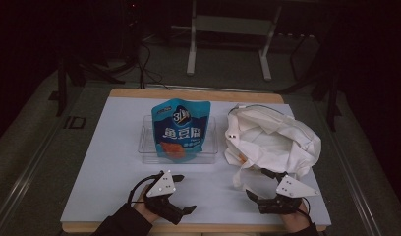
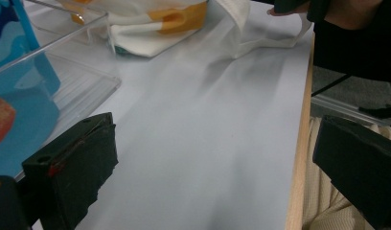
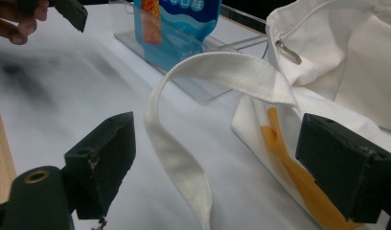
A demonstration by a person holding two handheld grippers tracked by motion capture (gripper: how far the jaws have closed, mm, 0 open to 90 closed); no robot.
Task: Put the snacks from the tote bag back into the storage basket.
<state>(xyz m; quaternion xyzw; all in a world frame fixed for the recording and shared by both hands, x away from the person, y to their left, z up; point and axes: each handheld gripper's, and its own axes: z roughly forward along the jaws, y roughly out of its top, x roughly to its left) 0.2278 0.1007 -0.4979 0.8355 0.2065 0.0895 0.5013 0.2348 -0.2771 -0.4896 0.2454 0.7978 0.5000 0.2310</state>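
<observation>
A white sheet covers the counter (image 1: 105, 162), with a wood edge showing at front and back; around it the room is dark, with grey floor, loose cables and a white metal frame behind. A blue snack pouch (image 1: 180, 129) stands upright in a clear tray (image 1: 145, 142) near the middle, and a crumpled white bag (image 1: 270, 140) lies just right of the tray. The left tongs (image 1: 181, 194) hang wide open and empty near the front edge. The right tongs (image 1: 255, 194) are also wide open, with the bag's strap (image 3: 184, 143) looping between the jaws, ungripped.
</observation>
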